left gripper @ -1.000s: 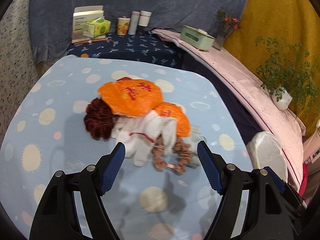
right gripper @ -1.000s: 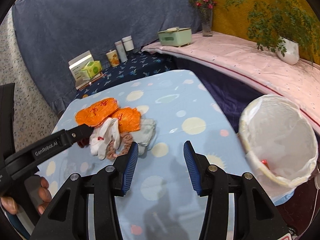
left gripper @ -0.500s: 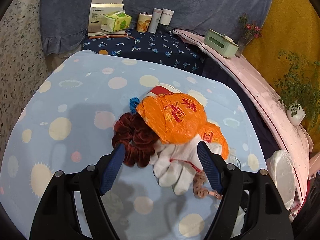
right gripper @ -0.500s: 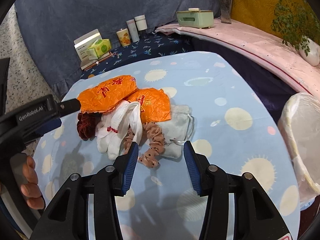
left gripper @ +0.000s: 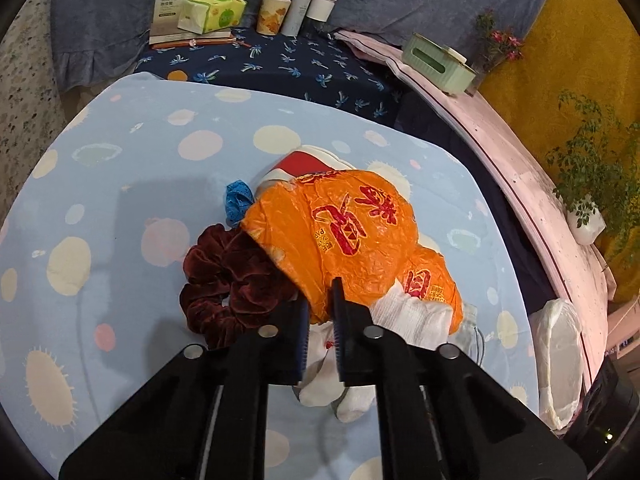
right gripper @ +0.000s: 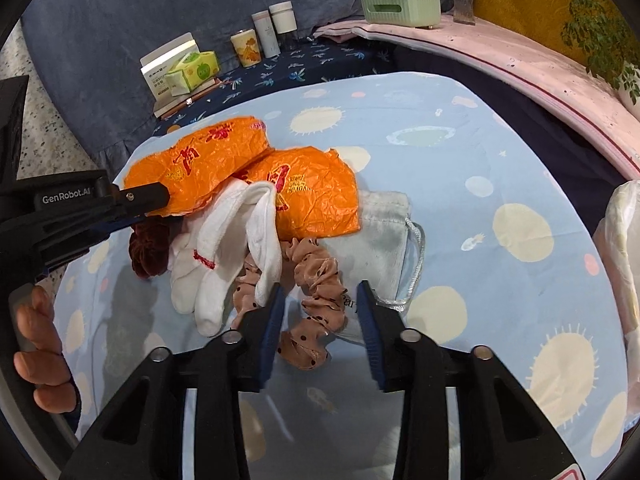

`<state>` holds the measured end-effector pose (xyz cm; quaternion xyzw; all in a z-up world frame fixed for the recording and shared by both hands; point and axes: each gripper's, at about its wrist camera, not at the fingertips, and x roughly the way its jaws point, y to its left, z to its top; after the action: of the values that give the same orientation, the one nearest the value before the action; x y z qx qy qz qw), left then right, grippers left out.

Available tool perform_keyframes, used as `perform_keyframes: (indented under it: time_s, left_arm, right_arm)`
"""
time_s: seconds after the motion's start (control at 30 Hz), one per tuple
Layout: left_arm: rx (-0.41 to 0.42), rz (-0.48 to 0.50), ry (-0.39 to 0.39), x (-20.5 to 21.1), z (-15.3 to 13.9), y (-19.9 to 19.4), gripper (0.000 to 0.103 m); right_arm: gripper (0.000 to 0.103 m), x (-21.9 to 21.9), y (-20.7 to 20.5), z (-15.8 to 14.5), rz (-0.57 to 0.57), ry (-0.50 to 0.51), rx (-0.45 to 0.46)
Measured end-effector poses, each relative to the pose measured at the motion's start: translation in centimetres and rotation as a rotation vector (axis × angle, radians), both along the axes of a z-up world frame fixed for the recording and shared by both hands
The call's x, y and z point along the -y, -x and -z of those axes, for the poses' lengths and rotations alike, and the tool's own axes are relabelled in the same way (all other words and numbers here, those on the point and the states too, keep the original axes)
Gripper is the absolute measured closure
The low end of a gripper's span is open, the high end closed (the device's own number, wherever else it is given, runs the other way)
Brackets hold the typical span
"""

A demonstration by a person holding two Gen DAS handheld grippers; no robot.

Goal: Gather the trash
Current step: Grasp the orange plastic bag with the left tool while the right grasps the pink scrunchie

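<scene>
A pile lies on the light blue spotted tablecloth [left gripper: 120, 184]. My left gripper [left gripper: 320, 308] is shut on the near edge of a large orange plastic wrapper [left gripper: 344, 232]; it also shows in the right wrist view [right gripper: 196, 160]. A second orange wrapper [right gripper: 312, 196] lies beside it. A white glove [right gripper: 224, 248], a dark red scrunchie [left gripper: 228, 284], a tan dotted scrunchie [right gripper: 320, 296] and a grey drawstring pouch [right gripper: 380, 232] lie around them. My right gripper [right gripper: 320, 304] is open, its fingers either side of the tan scrunchie. A white-lined bin [left gripper: 560, 356] stands at the right.
A blue scrap [left gripper: 238, 200] and a red-and-white item [left gripper: 304, 164] peek out behind the wrapper. A tissue pack [left gripper: 212, 10], box, cup and bottles [left gripper: 308, 10] stand at the back. A green box [right gripper: 400, 6] and a potted plant [left gripper: 588, 184] sit on the pink ledge.
My left gripper moved forward and shut on the orange wrapper's edge. My right gripper moved in toward the pile and now straddles the tan scrunchie.
</scene>
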<state>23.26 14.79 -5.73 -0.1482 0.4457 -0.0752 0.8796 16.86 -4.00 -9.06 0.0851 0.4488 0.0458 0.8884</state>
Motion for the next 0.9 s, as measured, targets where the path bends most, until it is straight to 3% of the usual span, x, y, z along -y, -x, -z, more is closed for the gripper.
perform_keyframes:
  time_s: [0.17, 0.63, 0.9]
  left_arm:
    - [0.03, 0.004, -0.016, 0.4, -0.9, 0.5, 0.096]
    - [0.187, 0.07, -0.011, 4.7, -9.0, 4.8, 0.097]
    - [0.245, 0.149, -0.003, 9.3, -12.0, 7.5, 0.097]
  right_arm:
    - [0.088, 0.6, 0.4, -0.5, 0.001, -0.027, 0.014]
    - [0.09, 4.3, 3.9, -9.6, 0.039, -0.045, 0.229]
    - [0.09, 9.4, 7.2, -14.2, 0.119, -0.028, 0.338]
